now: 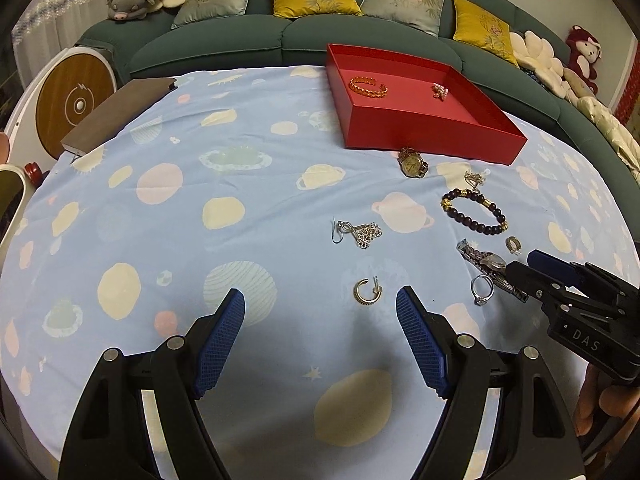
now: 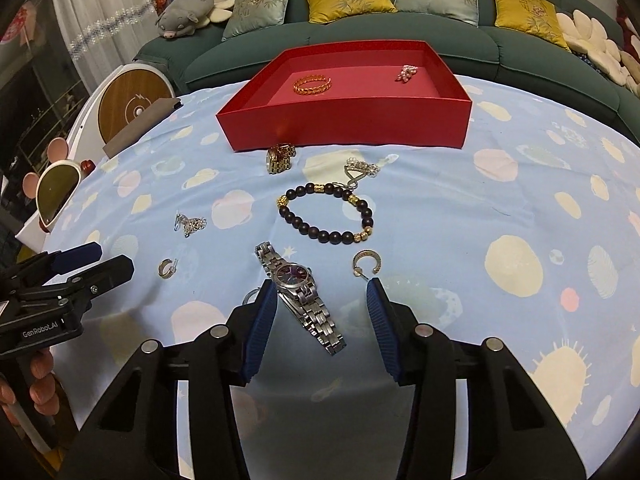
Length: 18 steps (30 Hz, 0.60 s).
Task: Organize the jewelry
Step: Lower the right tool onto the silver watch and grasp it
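Note:
A red tray point(image 1: 432, 136) point(image 2: 344, 128) at the table's far side holds a gold bangle point(image 1: 368, 87) point(image 2: 313, 83) and a pink piece point(image 1: 439, 91) point(image 2: 406, 72). My right gripper point(image 2: 322, 294) is open, its jaws on either side of a silver watch point(image 2: 298, 284) point(image 1: 486, 262) on the cloth. My left gripper point(image 1: 320, 306) is open and empty, just short of a gold hoop earring point(image 1: 366, 290) point(image 2: 166, 269). A dark bead bracelet point(image 2: 326, 212) point(image 1: 474, 208), a gold watch point(image 2: 280, 157) point(image 1: 413, 162), a second hoop earring point(image 2: 366, 263) and a silver ring point(image 1: 482, 290) lie nearby.
Silver earrings point(image 1: 358, 233) point(image 2: 190, 222) and a chain piece point(image 2: 360, 169) lie on the planet-print cloth point(image 1: 200, 200). A brown notebook point(image 1: 116, 118) sits at the far left corner. A green sofa point(image 1: 304, 36) with cushions stands behind the table.

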Available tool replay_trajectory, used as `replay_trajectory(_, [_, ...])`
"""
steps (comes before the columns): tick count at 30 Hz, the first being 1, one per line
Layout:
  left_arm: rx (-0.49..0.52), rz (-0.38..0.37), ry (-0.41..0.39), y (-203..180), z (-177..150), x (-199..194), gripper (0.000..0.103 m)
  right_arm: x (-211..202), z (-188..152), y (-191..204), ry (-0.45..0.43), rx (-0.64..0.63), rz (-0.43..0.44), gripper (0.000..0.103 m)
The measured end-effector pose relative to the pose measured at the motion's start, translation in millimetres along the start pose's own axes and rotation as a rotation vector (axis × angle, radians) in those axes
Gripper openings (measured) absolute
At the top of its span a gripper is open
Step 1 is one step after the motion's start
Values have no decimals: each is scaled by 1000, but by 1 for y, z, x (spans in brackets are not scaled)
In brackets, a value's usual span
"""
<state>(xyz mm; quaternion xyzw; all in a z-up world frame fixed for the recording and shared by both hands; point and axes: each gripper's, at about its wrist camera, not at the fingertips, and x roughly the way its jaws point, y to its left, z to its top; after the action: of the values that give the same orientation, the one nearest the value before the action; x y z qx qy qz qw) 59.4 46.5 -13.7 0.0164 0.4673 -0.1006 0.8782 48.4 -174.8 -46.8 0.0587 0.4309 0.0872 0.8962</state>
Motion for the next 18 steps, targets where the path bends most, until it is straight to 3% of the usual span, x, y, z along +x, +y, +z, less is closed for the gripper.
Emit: replay_trajectory(18, [15, 1, 12, -1, -3, 5, 75, 20, 3, 14, 25, -64, -5, 40])
